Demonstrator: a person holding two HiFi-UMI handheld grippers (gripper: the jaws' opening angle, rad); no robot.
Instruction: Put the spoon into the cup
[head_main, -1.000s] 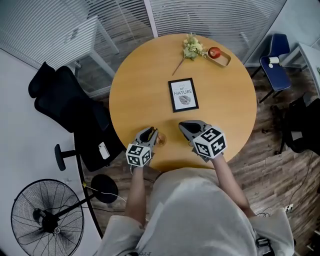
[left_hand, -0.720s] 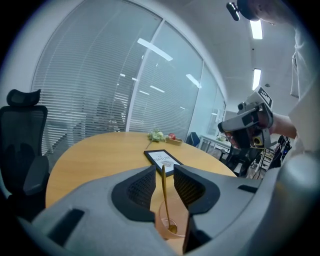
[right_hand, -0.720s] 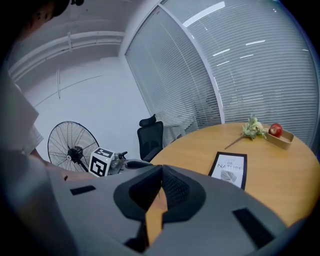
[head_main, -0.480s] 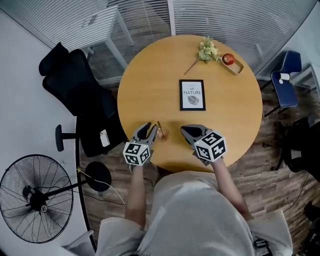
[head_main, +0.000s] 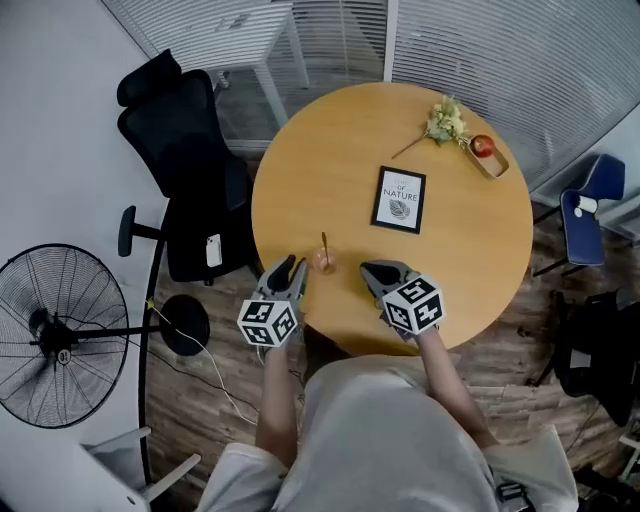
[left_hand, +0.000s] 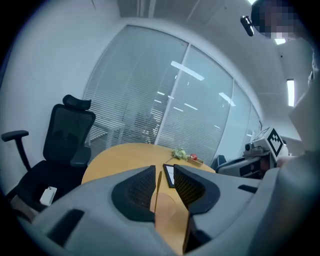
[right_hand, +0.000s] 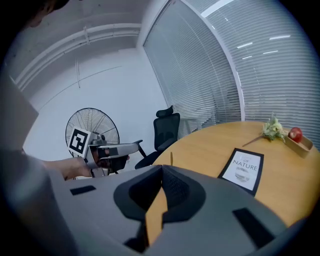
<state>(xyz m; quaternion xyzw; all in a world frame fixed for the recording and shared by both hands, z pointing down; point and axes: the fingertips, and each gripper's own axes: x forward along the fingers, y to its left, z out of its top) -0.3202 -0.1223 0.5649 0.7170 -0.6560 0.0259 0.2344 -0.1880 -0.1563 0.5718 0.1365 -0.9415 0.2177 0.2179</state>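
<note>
I hold the left gripper (head_main: 286, 264) and right gripper (head_main: 368, 269) side by side, a gap between them, both pointing away from me. The left's jaws stand slightly apart, holding nothing. The right's tips meet. My left forearm (head_main: 276, 385) and right forearm (head_main: 448, 365) stretch out behind them.

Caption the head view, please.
A slim brown spoon stands in small translucent cup on round wooden table, left gripper and right gripper beside it.

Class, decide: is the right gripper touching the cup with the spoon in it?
Apart. The head view shows bare table between the right gripper and the cup; the spoon stands in the cup.
</note>
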